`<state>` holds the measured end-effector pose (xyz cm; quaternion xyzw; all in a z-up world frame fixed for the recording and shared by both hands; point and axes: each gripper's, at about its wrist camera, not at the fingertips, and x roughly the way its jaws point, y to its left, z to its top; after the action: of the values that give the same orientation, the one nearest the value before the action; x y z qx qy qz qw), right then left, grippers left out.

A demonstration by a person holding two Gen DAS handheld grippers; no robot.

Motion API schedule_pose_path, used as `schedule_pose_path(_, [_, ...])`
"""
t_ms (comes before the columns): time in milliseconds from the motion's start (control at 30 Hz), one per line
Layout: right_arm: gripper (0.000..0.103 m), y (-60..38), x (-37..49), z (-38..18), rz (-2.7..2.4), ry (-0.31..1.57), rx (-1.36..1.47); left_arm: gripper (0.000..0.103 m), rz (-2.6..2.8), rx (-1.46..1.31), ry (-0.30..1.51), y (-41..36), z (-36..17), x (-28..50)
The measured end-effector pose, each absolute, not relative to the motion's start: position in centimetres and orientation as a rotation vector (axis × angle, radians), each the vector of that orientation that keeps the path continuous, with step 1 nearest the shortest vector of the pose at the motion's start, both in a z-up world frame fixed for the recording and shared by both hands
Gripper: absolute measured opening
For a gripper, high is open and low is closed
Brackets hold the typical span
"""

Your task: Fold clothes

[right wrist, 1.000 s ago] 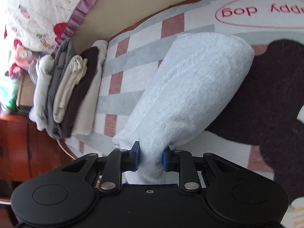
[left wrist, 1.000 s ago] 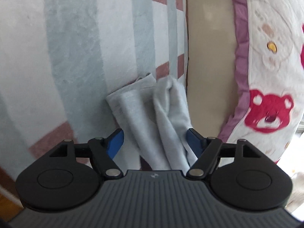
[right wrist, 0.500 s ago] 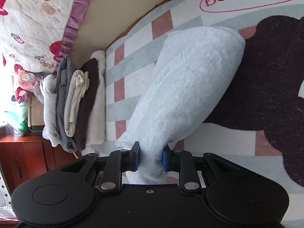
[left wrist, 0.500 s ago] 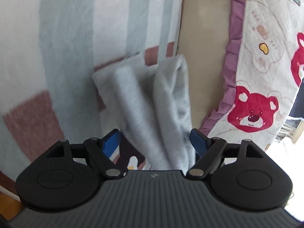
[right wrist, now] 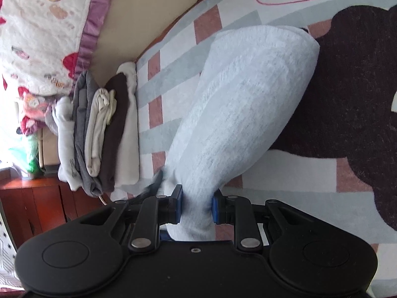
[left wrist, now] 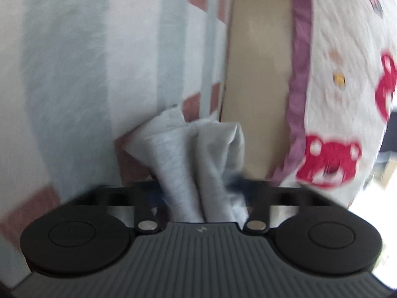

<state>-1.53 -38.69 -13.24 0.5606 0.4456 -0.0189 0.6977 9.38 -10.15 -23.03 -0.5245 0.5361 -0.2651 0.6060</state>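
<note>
The pale grey garment is hanging soft and light, bending under its own weight; it is likely to slip unless pinched at bunched edges. The right gripper is clenching a gathered end between its fingers, the cloth spreading ahead over the checked rug. The left gripper is blurred; its fingers are flanking another bunch, grip uncertain.

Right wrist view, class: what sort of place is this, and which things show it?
Probably a bedroom at home: a quilt with bear prints, a stack of folded clothes on a checked rug, and a wooden cabinet.
</note>
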Motion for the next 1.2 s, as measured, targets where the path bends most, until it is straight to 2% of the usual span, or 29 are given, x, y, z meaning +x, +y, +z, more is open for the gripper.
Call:
schedule_pose_path(133, [0.038,-37.8,-1.1,-13.6,0.081,1.151,1.018,0.013,-0.635,-1.054,1.225,-10.5,-22.3,10.1])
schedule_pose_path(233, [0.041,-38.8,-2.1,-13.7,0.053,1.149,0.969,0.013,-0.649,-0.936,1.212,-10.7,-21.7,10.7])
schedule_pose_path(300, [0.059,-40.4,-3.1,-14.2,-0.002,1.086,1.013,0.013,-0.658,-0.871,1.201,-10.8,-21.4,10.9])
schedule_pose_path(400, [0.066,-43.0,-4.2,-16.3,-0.027,1.037,1.145,0.013,-0.676,-0.813,1.183,-10.8,-21.0,10.9])
schedule_pose_path(567, [0.067,-45.4,-5.3,-19.1,-0.109,1.008,1.248,0.013,-0.691,-0.746,1.179,-10.6,-20.5,10.9])
schedule_pose_path(767, [0.067,-45.9,-4.9,-20.8,-0.146,0.939,1.240,0.016,-0.730,-0.298,1.051,-14.0,-17.6,10.0])
schedule_pose_path(933, [0.069,-46.5,-3.6,-21.4,-0.150,0.814,1.225,0.017,-0.734,-0.281,1.045,-14.2,-18.3,10.7])
schedule_pose_path(1033, [0.067,-45.6,-1.6,-20.2,-0.168,0.792,1.060,0.015,-0.752,-0.261,1.023,-14.3,-18.4,10.8])
schedule_pose_path(1100, [0.043,-44.2,-0.5,-18.7,-0.162,0.778,0.870,0.013,-0.757,-0.175,0.955,-14.9,-17.7,10.0])
schedule_pose_path(1200, [0.034,-42.2,0.1,-16.1,-0.135,0.740,0.660,0.013,-0.748,-0.007,0.823,-16.1,-15.9,7.9])
